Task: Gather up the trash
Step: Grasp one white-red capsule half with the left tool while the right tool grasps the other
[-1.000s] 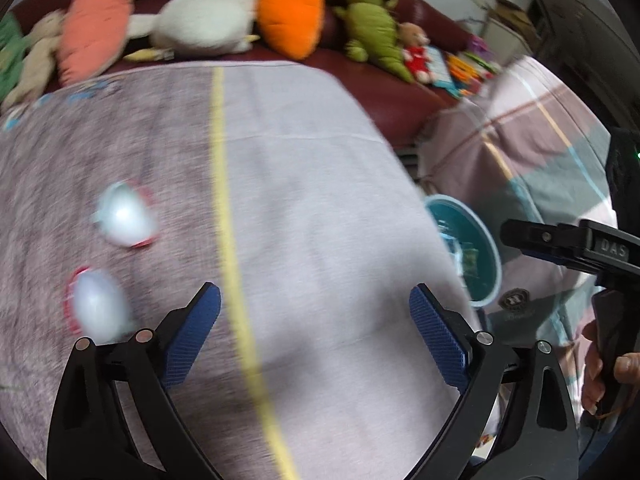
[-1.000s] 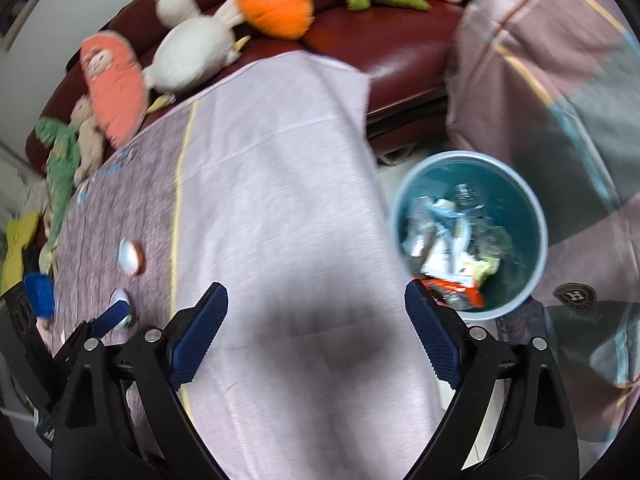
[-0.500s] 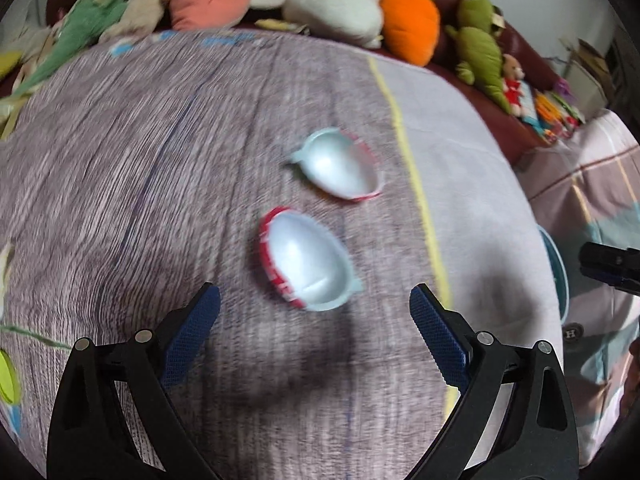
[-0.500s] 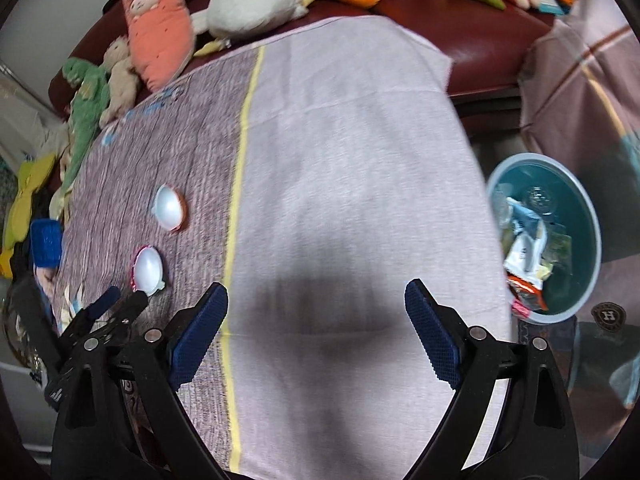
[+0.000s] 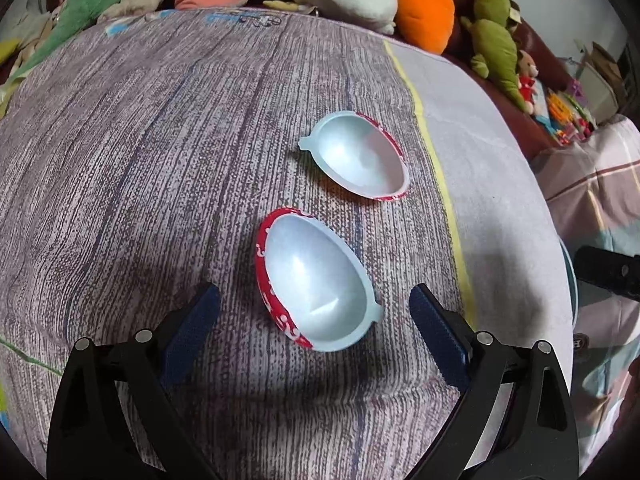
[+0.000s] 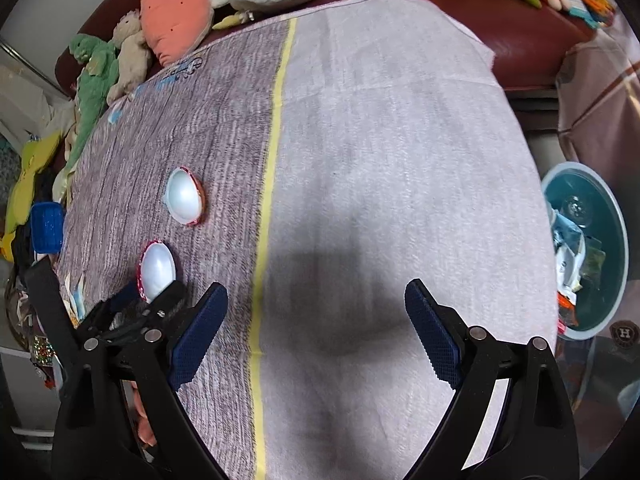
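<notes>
Two empty egg-shaped plastic shell halves, red outside and pale blue inside, lie hollow side up on the cloth-covered table. The near half (image 5: 316,288) sits just ahead of my open left gripper (image 5: 314,332), between its fingers. The far half (image 5: 358,158) lies beyond it. Both also show in the right wrist view, near half (image 6: 157,266) and far half (image 6: 184,197). My right gripper (image 6: 316,334) is open and empty over the pale part of the cloth. A teal trash bin (image 6: 580,248) with wrappers in it stands on the floor at the right.
Plush toys (image 5: 424,20) line a dark red sofa (image 6: 460,16) behind the table. A yellow stripe (image 6: 272,184) divides the cloth. A plaid blanket (image 5: 592,184) lies at the right. The table edge drops off toward the bin.
My left gripper has swung left from the bin side and closed in on the near shell half, which is now between its fingers. My right gripper has drifted left away from the bin.
</notes>
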Demonstrator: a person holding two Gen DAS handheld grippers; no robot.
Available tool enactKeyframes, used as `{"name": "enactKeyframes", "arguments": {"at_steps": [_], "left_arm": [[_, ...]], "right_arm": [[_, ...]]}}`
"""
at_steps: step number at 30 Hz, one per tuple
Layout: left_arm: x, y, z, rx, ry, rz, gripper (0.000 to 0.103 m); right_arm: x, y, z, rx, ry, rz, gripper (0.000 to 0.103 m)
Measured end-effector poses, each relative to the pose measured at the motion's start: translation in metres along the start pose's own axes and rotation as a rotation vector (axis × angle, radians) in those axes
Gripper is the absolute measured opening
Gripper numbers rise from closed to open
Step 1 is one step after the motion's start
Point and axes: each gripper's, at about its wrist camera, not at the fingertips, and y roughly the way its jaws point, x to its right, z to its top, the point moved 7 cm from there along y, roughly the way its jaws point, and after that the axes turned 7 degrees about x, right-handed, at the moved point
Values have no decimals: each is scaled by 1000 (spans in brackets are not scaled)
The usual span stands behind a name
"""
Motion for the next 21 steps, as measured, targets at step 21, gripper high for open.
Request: {"name": "enactKeyframes", "arguments": {"at_steps": [21], "left_arm": [[-94, -36, 37, 108, -111, -22, 49]], "right_arm": [[-136, 88, 41, -43, -289, 68, 86]]}}
